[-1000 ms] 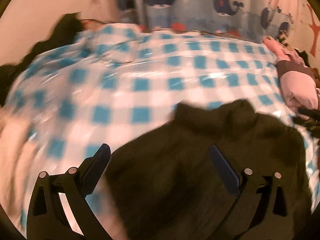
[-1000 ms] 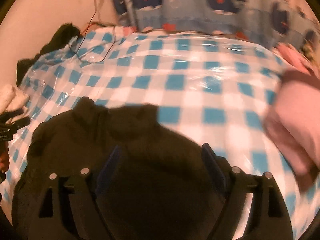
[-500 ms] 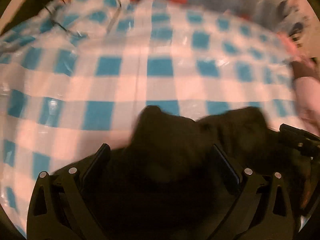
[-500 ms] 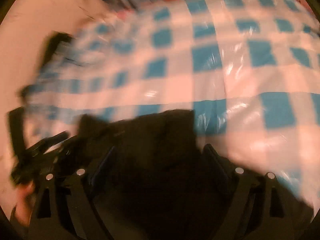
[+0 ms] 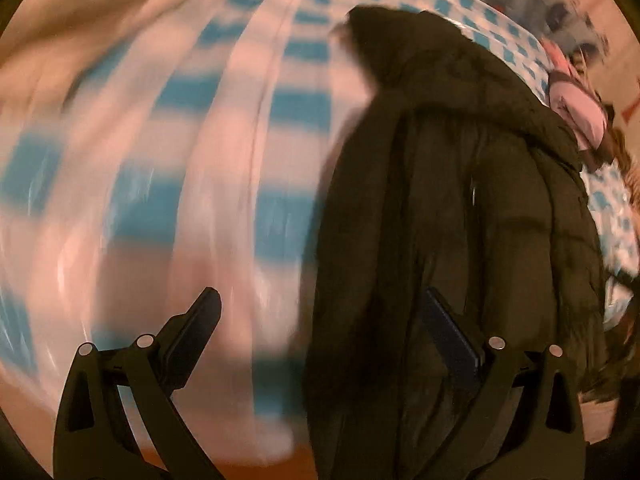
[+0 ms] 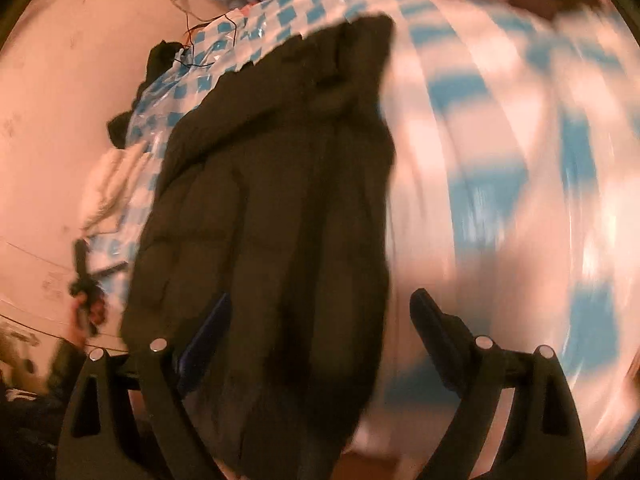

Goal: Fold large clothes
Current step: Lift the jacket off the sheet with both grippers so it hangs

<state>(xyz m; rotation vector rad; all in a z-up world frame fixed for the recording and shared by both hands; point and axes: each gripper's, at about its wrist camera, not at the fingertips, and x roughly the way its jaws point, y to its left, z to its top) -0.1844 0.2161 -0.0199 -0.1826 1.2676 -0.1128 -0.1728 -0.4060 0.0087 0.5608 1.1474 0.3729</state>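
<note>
A blue-and-white checked sheet (image 5: 208, 184) covered the bed beneath my rig, much of it blurred. On it lay the dark puffer jacket (image 5: 460, 240), lengthwise, collar at the far end. A pink garment (image 5: 576, 116) sat beyond its right edge. My left claw (image 5: 320, 328) stood wide over the jacket's left edge; my right claw (image 6: 320, 328) stood wide over its right edge, gripping nothing.

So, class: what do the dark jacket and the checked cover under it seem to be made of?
Jacket: looks like padded synthetic fabric, matte dark olive or black, judging by its puffy stitched panels. Checked cover: probably clear plastic sheeting over blue-and-white checked cloth, going by the glossy, crinkled highlights, though blur leaves that open.
</note>
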